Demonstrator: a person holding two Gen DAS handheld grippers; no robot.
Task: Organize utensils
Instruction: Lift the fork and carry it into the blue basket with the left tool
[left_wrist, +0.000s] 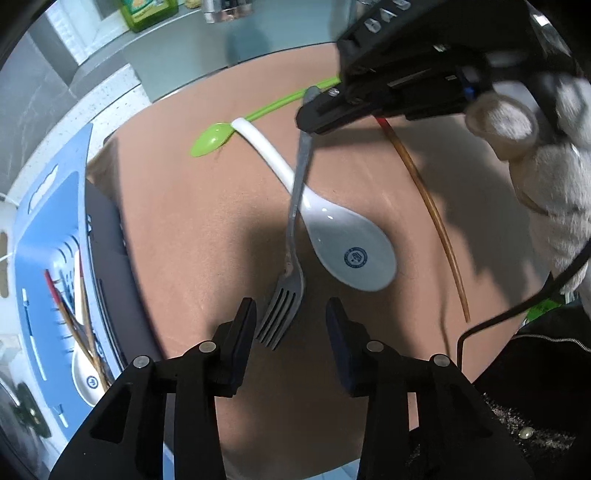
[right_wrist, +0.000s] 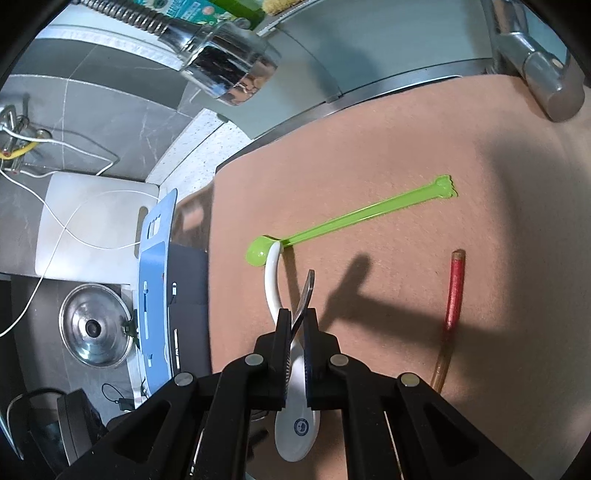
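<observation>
Blue rack (left_wrist: 44, 258), far left, off the mat: holds chopsticks (left_wrist: 79, 325) and a white spoon with a blue mark; its thin edge shows again in the right wrist view (right_wrist: 157, 273).

Pot lid (right_wrist: 96, 328), steel, on the counter left of the rack.

Tan mat (left_wrist: 184, 221): the work surface; everything below lies on or over it.

Green spoon (left_wrist: 210, 142): flat on the mat, bowl to the left, long handle running up and right (right_wrist: 354, 218). The tip of the white spoon's handle rests on its neck.

White spoon (left_wrist: 347, 251): flat on the mat, bowl up, blue emblem in the bowl.

Left gripper (left_wrist: 291, 325): jaws partly parted, pointing steeply down. The fork's tines sit in the gap; the left finger (left_wrist: 242, 325) is close beside them, the right pad stands clear. No squeeze is visible.

Fork (left_wrist: 295, 221): steel, held tilted above the mat, crossing over the white spoon, tines low, handle high.

Right gripper (right_wrist: 298, 325): jaws clenched on the fork's handle near its end (left_wrist: 314, 110); the handle tip sticks out past the fingers (right_wrist: 308, 291). A white-gloved hand (left_wrist: 535, 147) holds this gripper.

Chopstick (left_wrist: 436, 218): amber with a red end (right_wrist: 454, 291), alone on the mat, right of the white spoon, apart from it.
</observation>
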